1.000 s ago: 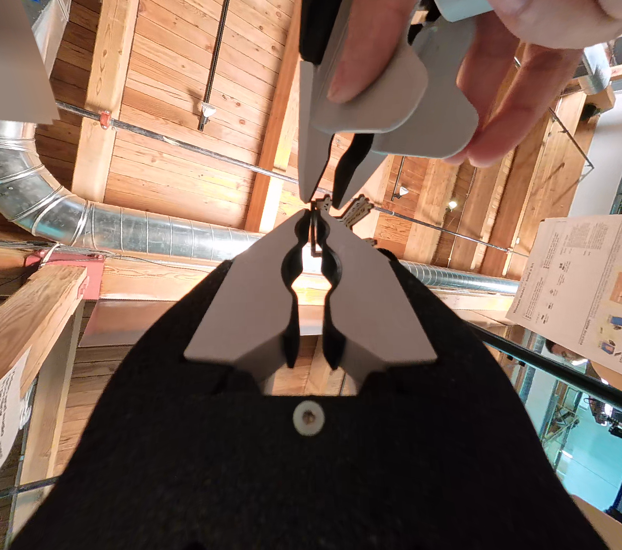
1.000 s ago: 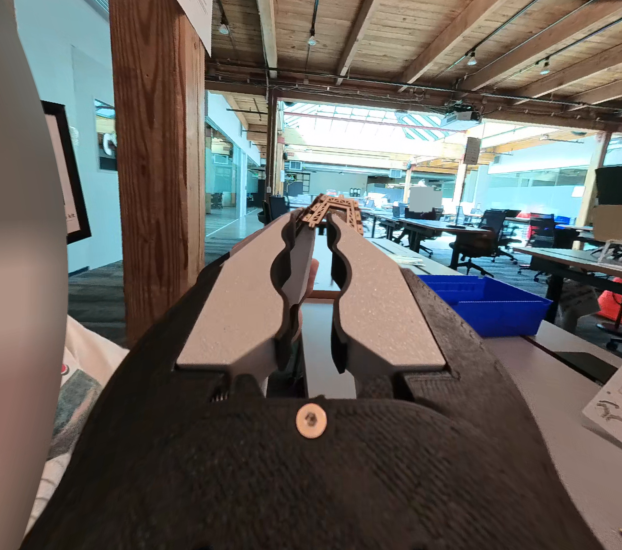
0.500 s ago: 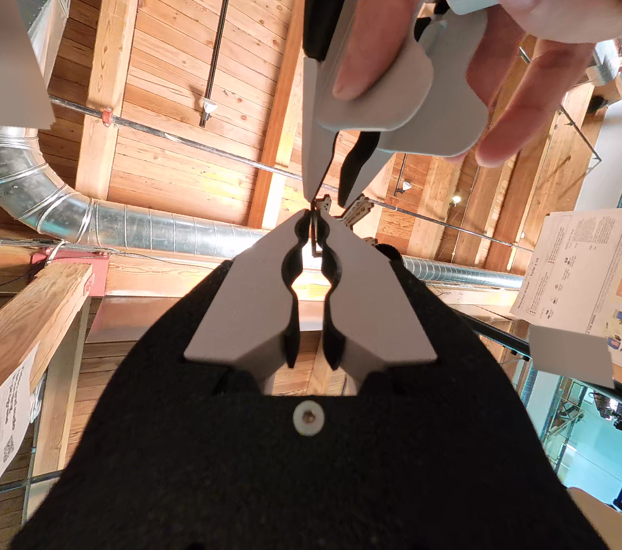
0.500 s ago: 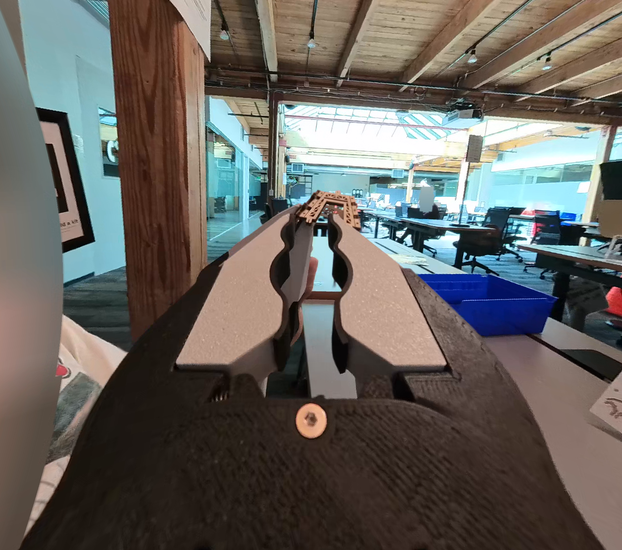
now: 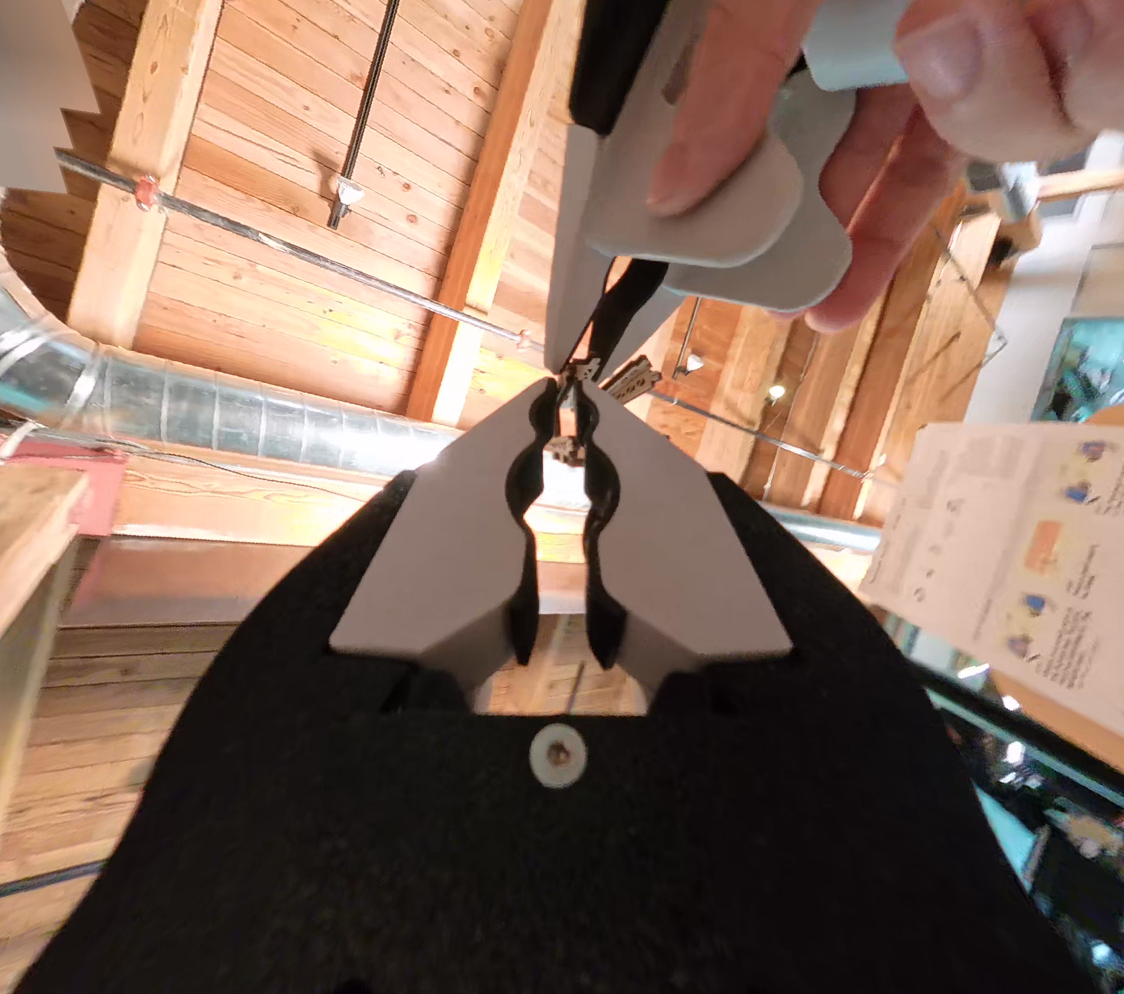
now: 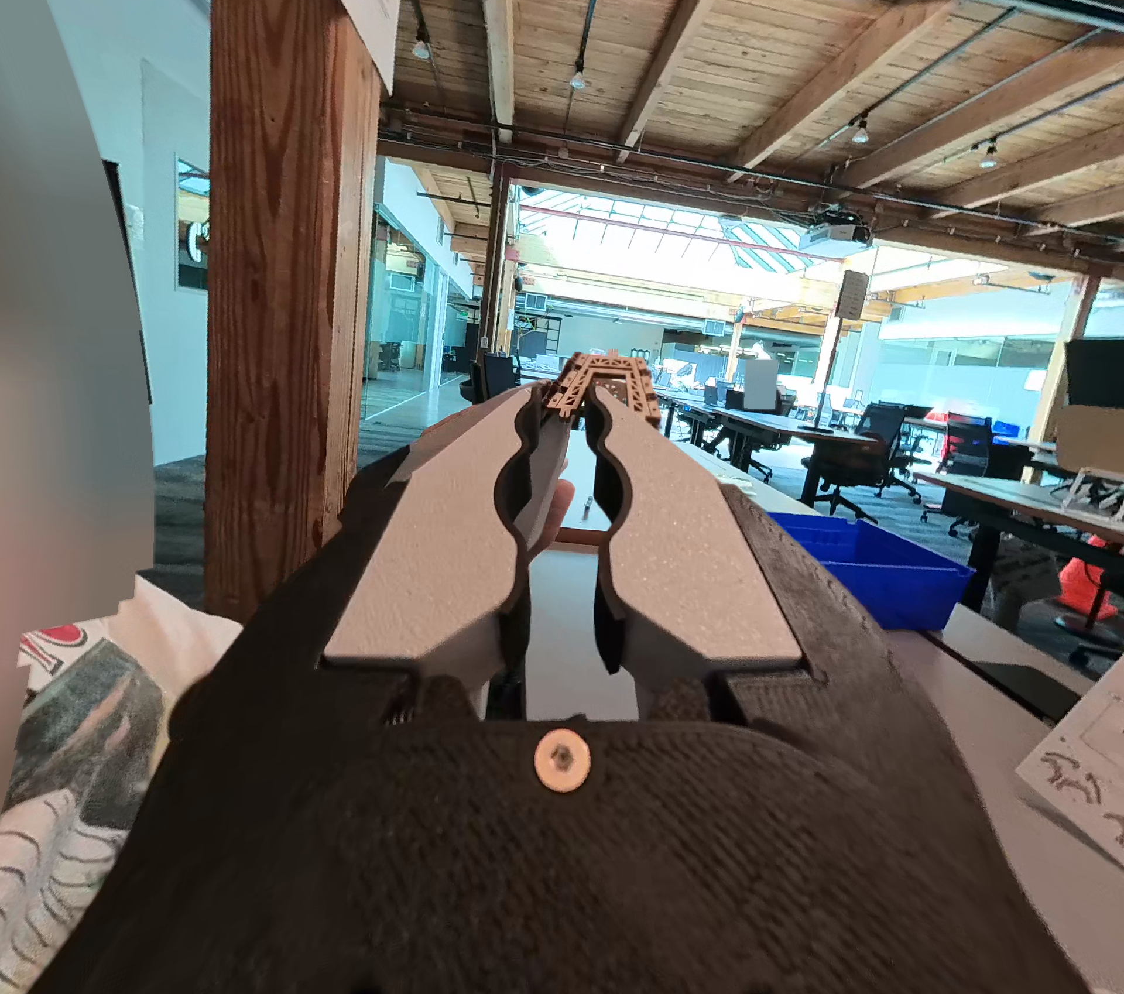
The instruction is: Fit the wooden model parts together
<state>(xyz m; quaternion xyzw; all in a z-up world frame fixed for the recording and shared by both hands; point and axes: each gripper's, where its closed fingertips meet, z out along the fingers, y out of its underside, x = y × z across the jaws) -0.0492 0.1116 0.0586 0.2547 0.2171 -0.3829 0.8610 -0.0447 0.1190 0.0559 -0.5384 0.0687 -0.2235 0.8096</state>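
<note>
In the right wrist view my right gripper [image 6: 568,402] is shut on a brown wooden lattice arch [image 6: 608,378] that sticks out past its tips. A grey finger of the left gripper [image 6: 541,472] shows between its fingers. In the left wrist view, which looks up at the ceiling, my left gripper [image 5: 565,390] is shut on a thin wooden part [image 5: 564,417]. The right gripper [image 5: 575,350], held by a hand [image 5: 790,52], comes down from above and meets it tip to tip. The lattice arch [image 5: 632,381] shows beside the tips. The joint itself is hidden.
A wooden post [image 6: 280,235] stands close on the left. A white table [image 6: 565,630] lies below, with a blue bin [image 6: 870,569] and a printed sheet [image 6: 1082,770] to the right. An instruction sheet [image 5: 1003,557] hangs at the right of the left wrist view.
Both grippers stay shut and tip to tip. The right gripper has tilted slightly and the hand's fingers have shifted on it. The wooden parts remain gripped.
</note>
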